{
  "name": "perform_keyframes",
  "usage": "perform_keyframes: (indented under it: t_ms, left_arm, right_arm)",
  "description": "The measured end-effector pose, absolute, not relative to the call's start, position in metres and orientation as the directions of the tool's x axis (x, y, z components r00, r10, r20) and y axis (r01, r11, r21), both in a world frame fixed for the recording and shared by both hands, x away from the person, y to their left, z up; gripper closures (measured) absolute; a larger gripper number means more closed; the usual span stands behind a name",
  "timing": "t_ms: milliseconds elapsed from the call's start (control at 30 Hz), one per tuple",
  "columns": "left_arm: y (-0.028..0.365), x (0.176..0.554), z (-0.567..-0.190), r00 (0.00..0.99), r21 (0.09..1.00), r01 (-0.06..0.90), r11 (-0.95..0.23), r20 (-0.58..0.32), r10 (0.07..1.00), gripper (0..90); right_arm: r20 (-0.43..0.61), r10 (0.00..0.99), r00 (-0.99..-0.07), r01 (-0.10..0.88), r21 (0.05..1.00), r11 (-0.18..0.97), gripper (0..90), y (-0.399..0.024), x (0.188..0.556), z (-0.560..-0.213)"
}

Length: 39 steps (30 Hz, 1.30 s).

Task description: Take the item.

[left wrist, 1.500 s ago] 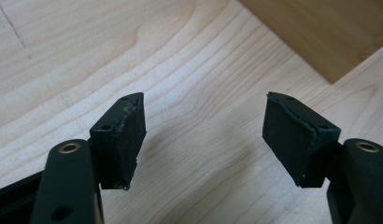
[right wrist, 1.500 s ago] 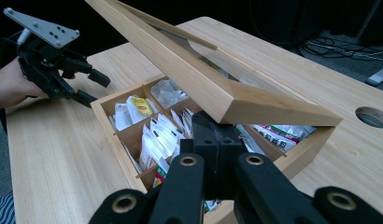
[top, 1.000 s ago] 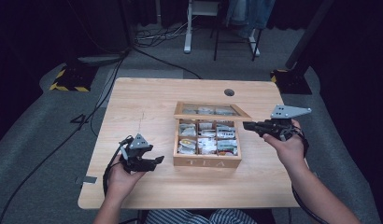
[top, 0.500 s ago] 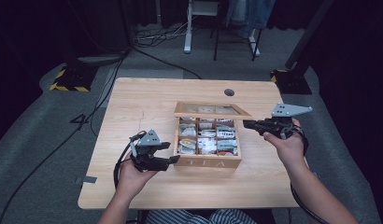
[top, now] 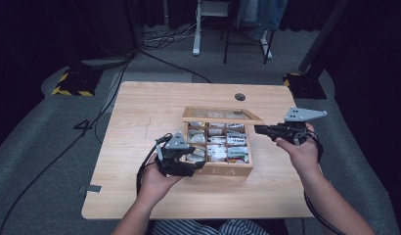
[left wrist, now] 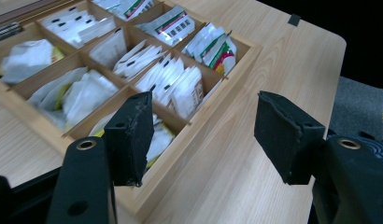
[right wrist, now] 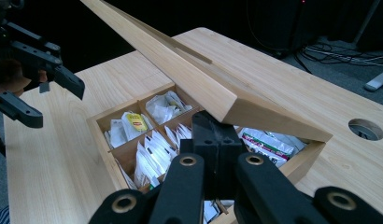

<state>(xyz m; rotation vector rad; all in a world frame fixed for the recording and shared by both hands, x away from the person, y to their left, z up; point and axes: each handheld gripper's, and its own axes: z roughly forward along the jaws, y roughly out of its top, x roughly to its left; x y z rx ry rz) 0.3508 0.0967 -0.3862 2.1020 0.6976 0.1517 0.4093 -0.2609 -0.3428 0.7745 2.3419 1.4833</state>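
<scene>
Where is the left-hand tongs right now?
In the high view, the left tongs sit open at the tea box's front-left corner, near the table's front edge.

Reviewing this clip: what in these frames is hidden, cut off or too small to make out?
- Print on the tea packets: too small and blurred in all views.
- Far compartments of the wooden tea box: covered by the raised lid in the high view.
- Whether the right gripper props the lid: contact hidden behind its closed jaws.
- Left gripper body: cut off at the frame bottom.
</scene>
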Motion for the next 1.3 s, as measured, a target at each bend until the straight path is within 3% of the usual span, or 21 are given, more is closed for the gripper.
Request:
perform_keyframes:
  t_ms: [400,867,1300]
  left_arm:
    - [0.046,0.369,-0.39,0.858,0.77,0.411,-0.489,-0.145,0.493,38.8]
    - [0.012,0.393,-0.403,0.856,0.758,0.433,-0.488,-0.176,0.485,40.0]
    - [-0.019,0.411,-0.416,0.87,0.705,0.439,-0.557,-0.179,0.46,50.9]
  right_arm:
    - [0.059,0.561,-0.826,0.292,0.895,0.336,90.0,-0.261,0.411,-0.342]
    - [0.06,0.558,-0.827,0.292,0.895,0.337,90.0,-0.262,0.411,-0.341]
    - [0.062,0.555,-0.83,0.292,0.895,0.336,90.0,-0.261,0.413,-0.341]
